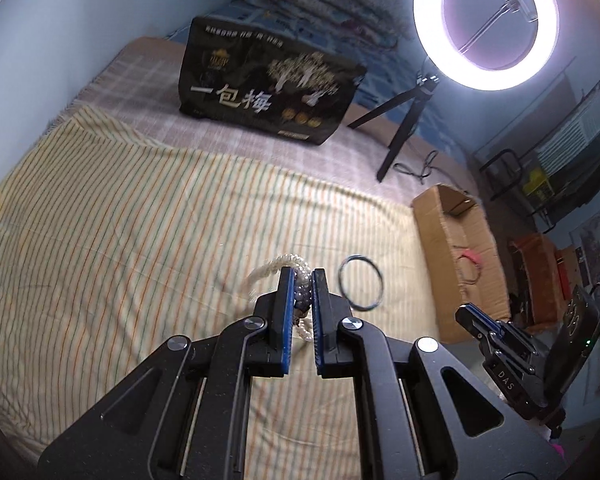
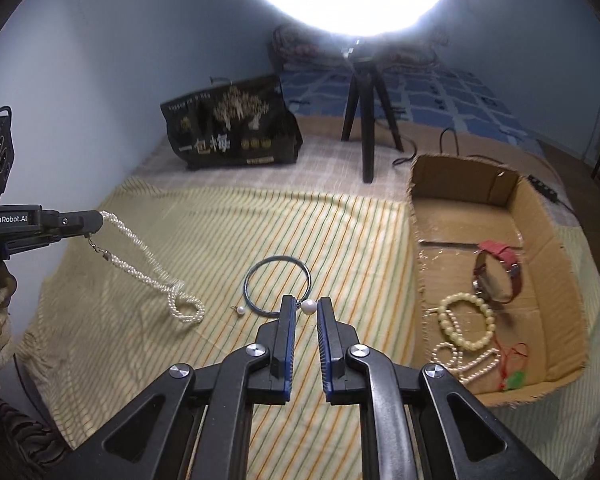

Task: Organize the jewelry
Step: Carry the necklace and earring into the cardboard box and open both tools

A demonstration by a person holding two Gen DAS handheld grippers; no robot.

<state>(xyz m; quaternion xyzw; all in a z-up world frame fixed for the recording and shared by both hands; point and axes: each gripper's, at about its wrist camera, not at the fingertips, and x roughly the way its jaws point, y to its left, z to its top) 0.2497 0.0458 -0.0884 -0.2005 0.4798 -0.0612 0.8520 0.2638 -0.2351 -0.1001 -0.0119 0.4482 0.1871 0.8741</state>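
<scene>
The left tool [image 2: 94,222] (marked "GenRobot.AI") clamps a pearl necklace [image 2: 148,264]; the right tool [image 2: 305,308] pinches a pearl earring [image 2: 309,306].

striped cloth [image 2: 340,232] on bed: bangle [image 2: 278,285], pearl earring [image 2: 240,310], cardboard box [image 2: 540,216] (open), black bag [image 2: 232,136]

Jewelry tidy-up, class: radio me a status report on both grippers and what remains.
Left gripper shut on pearl necklace, lifted. Right gripper pinching pearl earring. Bangle and second earring remain. Path to box clear.

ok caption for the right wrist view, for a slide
Right gripper lifts a pearl earring while the left gripper raises a pearl necklace beside the cardboard box.
</scene>
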